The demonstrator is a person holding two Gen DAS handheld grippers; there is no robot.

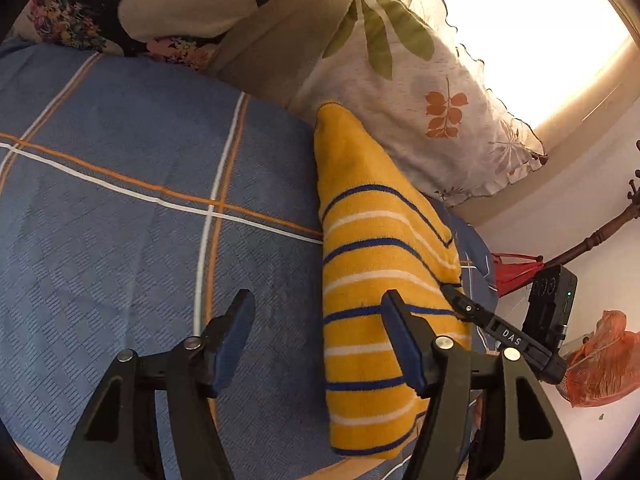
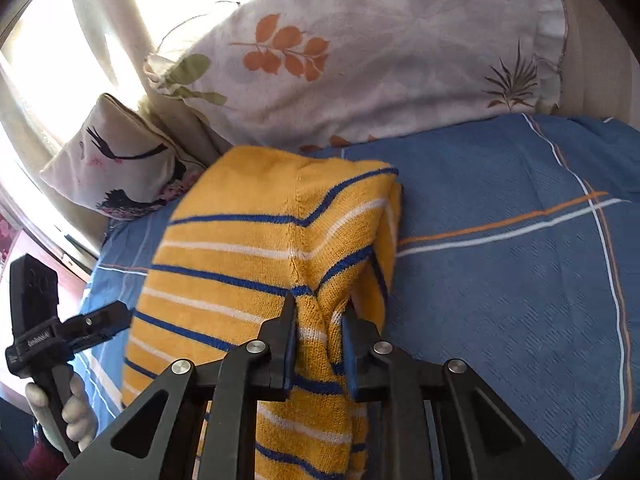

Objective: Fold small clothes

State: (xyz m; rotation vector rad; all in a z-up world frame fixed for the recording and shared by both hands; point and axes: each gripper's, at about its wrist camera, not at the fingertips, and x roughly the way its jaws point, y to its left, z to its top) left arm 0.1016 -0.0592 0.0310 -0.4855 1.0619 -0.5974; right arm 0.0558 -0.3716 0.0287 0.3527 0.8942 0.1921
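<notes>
A small yellow knit garment (image 1: pixel 372 272) with blue and white stripes lies folded lengthwise on the blue bedspread (image 1: pixel 120 208). My left gripper (image 1: pixel 320 316) is open and empty; its right finger hangs over the garment's left edge, its left finger over bare bedspread. In the right wrist view my right gripper (image 2: pixel 319 320) is shut on a bunched fold of the garment (image 2: pixel 248 256) near its right edge and holds it raised off the bedspread (image 2: pixel 500 280). The other gripper (image 2: pixel 92 320) shows at the far left of that view, beside the garment's left edge.
A white leaf-print pillow (image 1: pixel 432 112) leans just beyond the garment, against a beige headboard (image 1: pixel 272 52). A smaller bird-print cushion (image 2: pixel 116 160) sits by the bright window. A floral cloth (image 1: pixel 80 20) lies at the bed's far corner. An orange bag (image 1: pixel 604 360) hangs beside the bed.
</notes>
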